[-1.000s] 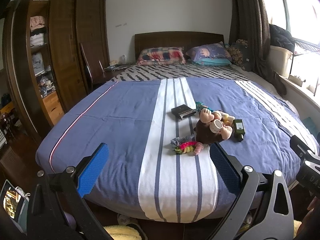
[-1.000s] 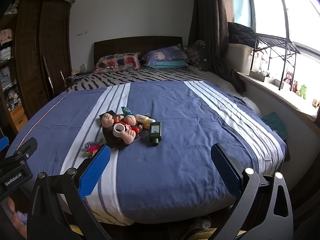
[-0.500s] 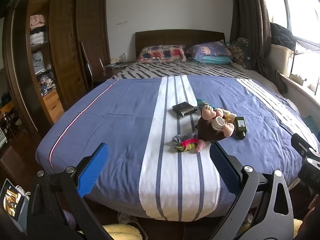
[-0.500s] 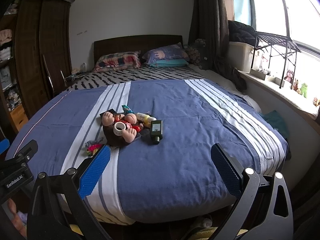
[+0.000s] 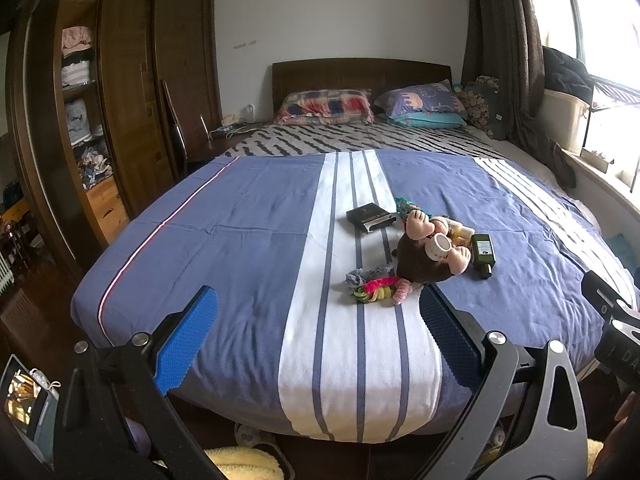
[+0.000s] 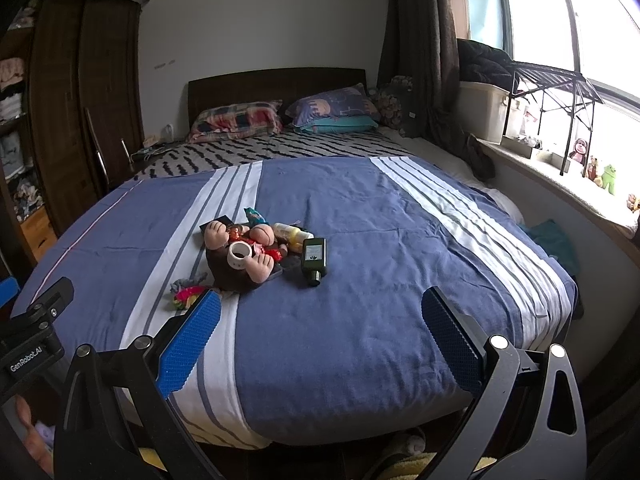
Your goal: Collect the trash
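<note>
Wardrobe [image 5: 132,92], dark wood, far left, with an open shelf bay of folded clothes. Bed [image 5: 248,240], blue cover with white striped bands, filling the middle of both views; patterned pillows [image 5: 326,106] at the headboard. Left claw [image 5: 318,332], held at the foot of the bed, blue pads spread wide, nothing between them. Clutter lies in one cluster near the bed's centre, on and beside the white band: coloured hair ties [image 5: 376,288] nearest the foot; a black box [image 5: 370,218] farther up the bed; a teal wrapper [image 5: 406,204] just beside the box; a brown plush monkey [image 5: 426,254] on its back, with a small white cup [image 5: 439,245] resting on it. A yellowish bottle [image 6: 294,234] lies behind the monkey and partly hidden by it. A dark green bottle [image 5: 483,254] lies on its side to the right, touching or just beside the monkey's hand. Right claw [image 6: 320,334], also at the foot of the bed, pads spread wide and empty; the cluster sits ahead and left of its gap. Curtain [image 6: 420,52], storage bin [image 6: 480,114] and window sill with small toys [image 6: 600,168], far right.
</note>
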`<state>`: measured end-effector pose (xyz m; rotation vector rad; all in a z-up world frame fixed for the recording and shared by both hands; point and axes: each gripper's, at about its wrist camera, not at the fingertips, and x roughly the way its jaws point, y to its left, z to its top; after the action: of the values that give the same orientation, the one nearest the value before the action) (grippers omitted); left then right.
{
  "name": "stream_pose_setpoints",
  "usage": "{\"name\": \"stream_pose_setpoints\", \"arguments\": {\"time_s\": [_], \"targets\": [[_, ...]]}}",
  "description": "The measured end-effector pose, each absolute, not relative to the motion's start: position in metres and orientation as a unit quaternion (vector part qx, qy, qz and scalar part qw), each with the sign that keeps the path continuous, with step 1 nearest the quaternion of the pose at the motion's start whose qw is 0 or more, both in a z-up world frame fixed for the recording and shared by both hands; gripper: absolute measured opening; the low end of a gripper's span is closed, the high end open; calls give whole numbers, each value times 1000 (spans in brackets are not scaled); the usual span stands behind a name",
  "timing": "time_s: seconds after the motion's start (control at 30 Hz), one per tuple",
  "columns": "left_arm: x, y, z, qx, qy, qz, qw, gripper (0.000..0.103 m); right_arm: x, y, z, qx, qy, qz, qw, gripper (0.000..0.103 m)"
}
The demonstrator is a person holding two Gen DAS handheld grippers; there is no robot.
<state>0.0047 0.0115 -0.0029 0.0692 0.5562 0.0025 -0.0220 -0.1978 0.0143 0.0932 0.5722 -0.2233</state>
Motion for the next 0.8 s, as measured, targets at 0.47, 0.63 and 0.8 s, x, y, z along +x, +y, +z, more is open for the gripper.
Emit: {"name": "stream_pose_setpoints", "arguments": {"time_s": [0.47, 0.63, 0.8], "targets": [[16, 16, -5, 40, 273, 9, 961, 95, -18, -202, 12, 49, 270, -113, 955, 100], [27, 23, -13, 32, 270, -2, 962, 95, -7, -208, 0, 66, 275, -102, 954, 100], [49, 30, -34, 38, 282, 0, 959, 95, 6, -209, -19, 58, 273, -119, 953, 100]]}}
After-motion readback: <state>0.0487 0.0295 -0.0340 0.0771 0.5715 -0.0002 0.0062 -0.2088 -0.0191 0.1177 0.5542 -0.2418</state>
